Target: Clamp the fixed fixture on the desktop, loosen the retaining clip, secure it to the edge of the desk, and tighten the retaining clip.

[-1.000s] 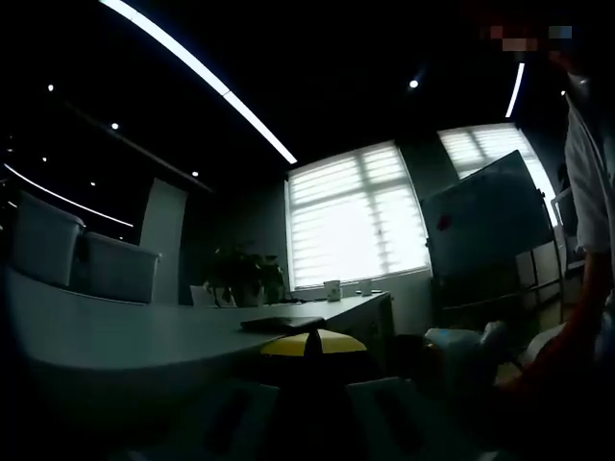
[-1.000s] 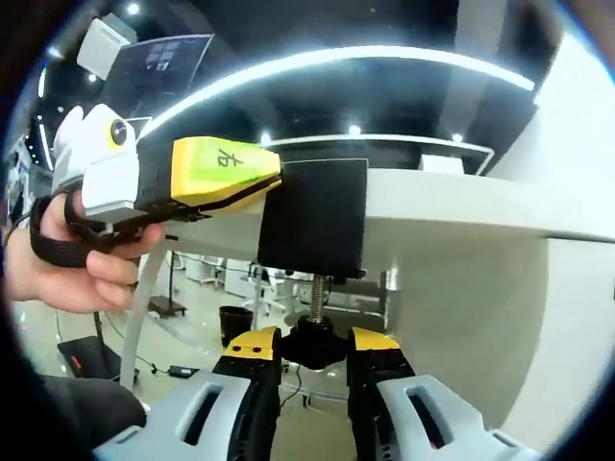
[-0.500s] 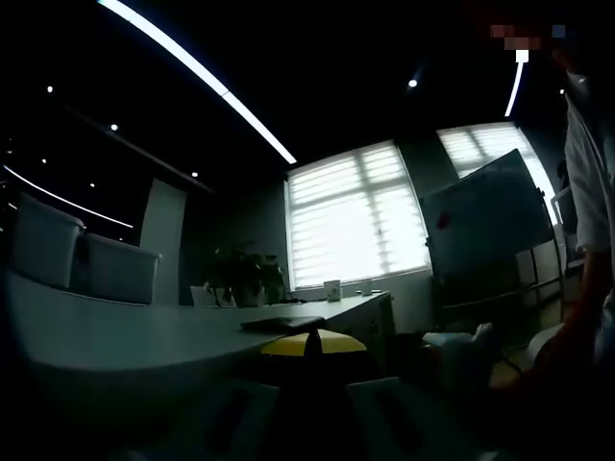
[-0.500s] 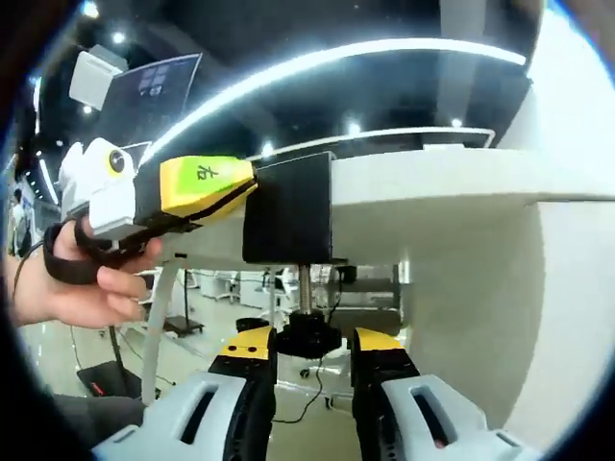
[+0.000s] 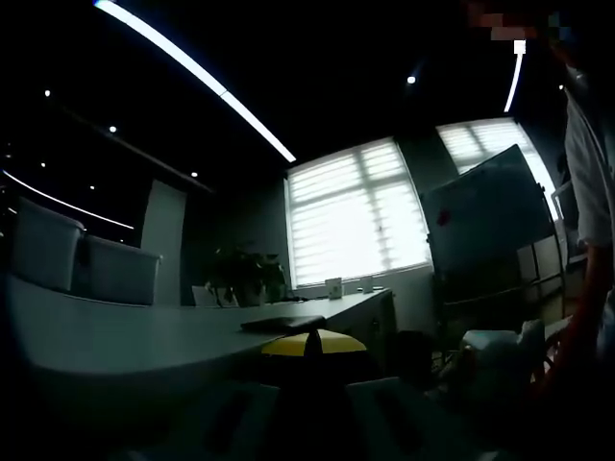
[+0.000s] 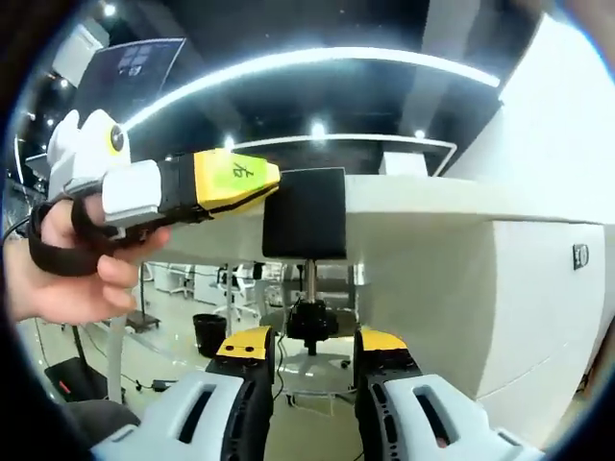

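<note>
Fixture, left gripper view: the black clamp fixture (image 5: 306, 370) sits low in the middle, on the desk edge, with the yellow tips of the left gripper (image 5: 309, 342) closed onto it; most of the fixture is lost in shadow.
Left gripper body: its pale lower parts are dim and barely readable.
Hard to make out: a pale shape (image 5: 500, 351) at lower right near a person's arm (image 5: 581, 317) is too dark to identify.
Surface and room, left gripper view: a long pale desk (image 5: 125, 336) runs away to the left, a flat dark item (image 5: 282, 324) lying on it; two light chair backs (image 5: 77, 257) stand beyond it, a plant (image 5: 245, 277) and bright blinded windows (image 5: 357, 213) behind, a whiteboard (image 5: 488, 211) to the right.

Fixture, right gripper view: its black plate covers the desk's front edge, the threaded screw (image 6: 310, 280) hanging below to a black knob (image 6: 310, 319).
Right gripper (image 6: 311, 348): jaws parted, one either side of the knob, not touching it.
Left gripper, right gripper view: held by a hand (image 6: 67, 269), its yellow tip meets the fixture's left side.
Room, right gripper view: white desk panel (image 6: 538, 279) at right; ceiling light strips (image 6: 317, 62) above.
</note>
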A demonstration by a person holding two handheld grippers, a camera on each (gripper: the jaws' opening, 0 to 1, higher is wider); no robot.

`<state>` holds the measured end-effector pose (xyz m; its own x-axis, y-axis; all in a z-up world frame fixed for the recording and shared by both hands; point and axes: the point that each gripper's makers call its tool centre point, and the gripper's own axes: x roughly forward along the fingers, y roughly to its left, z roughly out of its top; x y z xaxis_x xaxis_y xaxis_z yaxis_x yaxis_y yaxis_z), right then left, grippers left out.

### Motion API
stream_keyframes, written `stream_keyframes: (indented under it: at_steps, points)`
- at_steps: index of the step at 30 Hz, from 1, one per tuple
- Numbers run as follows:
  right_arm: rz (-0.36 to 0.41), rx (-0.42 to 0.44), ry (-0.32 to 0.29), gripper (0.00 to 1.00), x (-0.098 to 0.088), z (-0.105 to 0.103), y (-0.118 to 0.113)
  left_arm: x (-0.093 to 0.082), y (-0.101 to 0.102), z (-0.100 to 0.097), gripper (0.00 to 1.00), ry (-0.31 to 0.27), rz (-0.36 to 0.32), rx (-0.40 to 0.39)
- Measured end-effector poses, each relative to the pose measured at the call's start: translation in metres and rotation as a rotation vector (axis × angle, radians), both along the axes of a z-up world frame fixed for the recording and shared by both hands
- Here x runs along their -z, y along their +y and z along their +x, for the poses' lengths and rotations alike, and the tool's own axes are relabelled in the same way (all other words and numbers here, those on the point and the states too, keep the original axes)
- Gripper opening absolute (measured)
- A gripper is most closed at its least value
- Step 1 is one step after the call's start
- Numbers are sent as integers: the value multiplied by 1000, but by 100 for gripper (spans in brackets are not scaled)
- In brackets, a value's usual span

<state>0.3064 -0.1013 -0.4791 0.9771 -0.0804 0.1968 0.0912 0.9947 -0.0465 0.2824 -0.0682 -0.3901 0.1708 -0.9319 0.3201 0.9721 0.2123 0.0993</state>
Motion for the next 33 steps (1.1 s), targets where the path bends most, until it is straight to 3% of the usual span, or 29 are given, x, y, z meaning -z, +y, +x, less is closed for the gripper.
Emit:
stream_keyframes:
  at_steps: [8, 17, 25, 29, 33]
  points:
    - [-9, 19, -3, 29, -7, 17, -1, 0, 0, -1, 1, -1, 3, 1]
    - [-46, 10, -1, 23, -10, 21, -3, -1, -1, -2, 1, -5, 0, 6]
    - [-64, -156, -2, 22, -10, 23, -2, -1, -2, -3, 1, -3, -2, 6]
    - [-147, -260, 11, 20, -12, 21, 5, -1, -1, -3, 1, -3, -2, 4]
    - [-180, -332, 25, 19, -12, 22, 7, -1, -1, -3, 1, 3, -9, 7]
